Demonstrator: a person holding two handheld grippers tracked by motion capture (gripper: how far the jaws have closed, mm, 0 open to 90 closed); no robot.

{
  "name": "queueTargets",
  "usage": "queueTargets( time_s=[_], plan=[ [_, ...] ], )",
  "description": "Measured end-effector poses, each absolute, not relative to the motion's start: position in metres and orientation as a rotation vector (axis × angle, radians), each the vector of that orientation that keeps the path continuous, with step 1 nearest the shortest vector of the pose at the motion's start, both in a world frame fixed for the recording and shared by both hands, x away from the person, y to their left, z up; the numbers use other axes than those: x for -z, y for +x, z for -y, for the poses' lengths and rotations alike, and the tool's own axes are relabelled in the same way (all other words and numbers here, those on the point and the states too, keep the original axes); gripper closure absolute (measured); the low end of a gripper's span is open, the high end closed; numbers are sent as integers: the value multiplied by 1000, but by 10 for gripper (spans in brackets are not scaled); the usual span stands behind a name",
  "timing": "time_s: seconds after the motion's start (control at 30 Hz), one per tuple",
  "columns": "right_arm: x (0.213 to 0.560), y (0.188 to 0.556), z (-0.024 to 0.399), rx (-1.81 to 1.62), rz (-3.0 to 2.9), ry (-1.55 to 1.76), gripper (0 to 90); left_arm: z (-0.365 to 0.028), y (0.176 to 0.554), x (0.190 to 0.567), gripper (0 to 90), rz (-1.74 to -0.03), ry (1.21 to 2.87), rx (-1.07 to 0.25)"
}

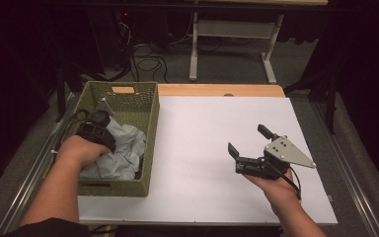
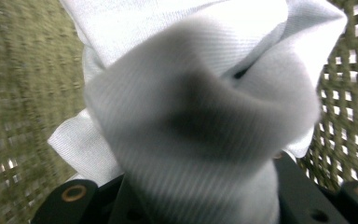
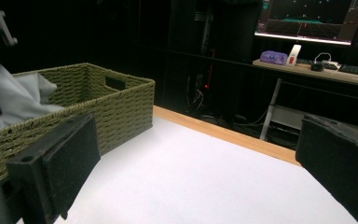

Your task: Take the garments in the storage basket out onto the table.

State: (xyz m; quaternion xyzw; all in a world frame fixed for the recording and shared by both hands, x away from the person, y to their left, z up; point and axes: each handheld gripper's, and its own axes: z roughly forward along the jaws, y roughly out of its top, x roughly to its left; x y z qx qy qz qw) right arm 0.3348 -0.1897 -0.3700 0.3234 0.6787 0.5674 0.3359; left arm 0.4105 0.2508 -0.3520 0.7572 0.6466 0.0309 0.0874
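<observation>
Now my left gripper (image 1: 100, 124) pinches a bunched fold of the soft pale grey cloth (image 1: 121, 153) inside the woven olive-green basket (image 1: 150, 129). I judge it light and limp; gripping a thick gather suits. My right gripper (image 1: 246, 140) hangs spread.

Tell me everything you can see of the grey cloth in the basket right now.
The cloth is pale grey woven fabric with a fine ribbed weave, crumpled into soft folds. It lies inside the green wicker basket, heaped toward its near end. The left gripper is shut on a bunched fold of it, which bulges up between the jaws in the left gripper view. Its shape and full extent cannot be told.
</observation>
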Motion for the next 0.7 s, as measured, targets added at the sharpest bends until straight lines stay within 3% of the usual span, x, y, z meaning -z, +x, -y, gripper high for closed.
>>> queueTargets(
  time_s=[0.7],
  plan=[
    [370,333,187,-1482,-1776,826,6,-262,392,259,740,-1881,2235,-200]
  ],
)
